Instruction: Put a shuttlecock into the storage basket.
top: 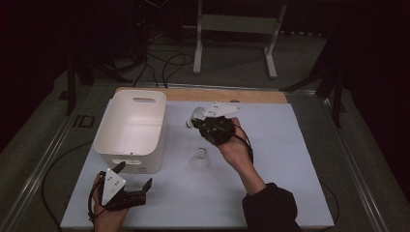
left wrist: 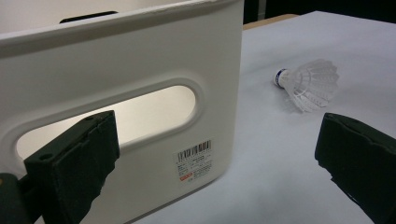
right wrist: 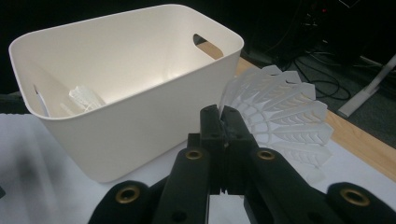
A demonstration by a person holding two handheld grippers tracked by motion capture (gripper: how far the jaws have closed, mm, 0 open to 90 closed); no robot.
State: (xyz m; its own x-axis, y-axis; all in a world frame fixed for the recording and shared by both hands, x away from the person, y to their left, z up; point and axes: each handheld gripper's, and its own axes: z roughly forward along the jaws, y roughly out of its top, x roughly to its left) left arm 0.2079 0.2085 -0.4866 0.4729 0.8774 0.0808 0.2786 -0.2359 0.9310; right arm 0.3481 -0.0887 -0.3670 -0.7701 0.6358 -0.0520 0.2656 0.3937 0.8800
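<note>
My right gripper [top: 198,123] is shut on the skirt of a white shuttlecock [top: 194,116], held above the table just right of the white bin [top: 129,162]. The right gripper view has the jaws [right wrist: 223,114] pressed together on that shuttlecock [right wrist: 280,116], the bin [right wrist: 140,126] behind it. Another shuttlecock [right wrist: 83,98] lies inside the bin. A third shuttlecock [top: 199,158] rests on the white sheet in front of my right hand. My left gripper [top: 134,175] stands open near the bin's front wall [left wrist: 140,60], nothing between its jaws [left wrist: 215,135]; that lying shuttlecock [left wrist: 310,81] is beyond them.
The white sheet [top: 275,159] covers the table, with a wooden strip [top: 203,94] along the far edge. A metal stand [top: 237,24] and cables [top: 164,65] are on the floor behind. The bin's front wall has a handle slot [left wrist: 154,109] and a barcode label [left wrist: 195,161].
</note>
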